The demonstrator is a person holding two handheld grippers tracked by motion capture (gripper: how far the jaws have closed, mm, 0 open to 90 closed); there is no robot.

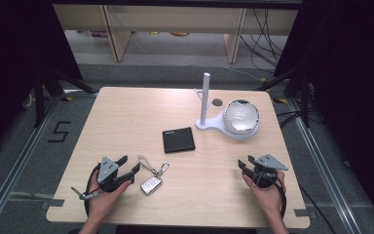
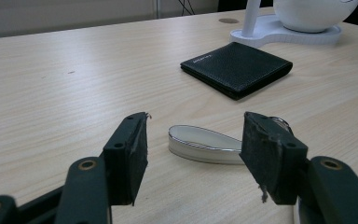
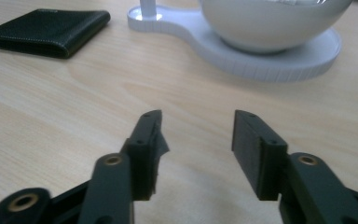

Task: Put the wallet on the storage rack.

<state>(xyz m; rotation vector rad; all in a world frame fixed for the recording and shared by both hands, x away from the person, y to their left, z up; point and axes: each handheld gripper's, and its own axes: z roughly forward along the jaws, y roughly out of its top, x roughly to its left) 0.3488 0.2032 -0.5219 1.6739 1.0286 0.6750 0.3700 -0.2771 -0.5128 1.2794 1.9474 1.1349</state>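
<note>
My left hand-held gripper (image 1: pixel 129 170), released, sits lower left on the desk (image 1: pixel 126 117) beside the key fob (image 1: pixel 151 185), whose strap (image 2: pixel 205 144) its right jaw half hides. My right hand-held gripper (image 1: pixel 246 165), lower right, gapes empty. Bowl (image 1: pixel 241 117) contents unclear.

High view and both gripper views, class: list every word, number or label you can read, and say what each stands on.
"5": black tape figure on the floor left of the table.
Wallet: a small embossed line near its edge, too small and blurred to read.
Car key fob: button marks too small to read.
Nothing else legible.
</note>
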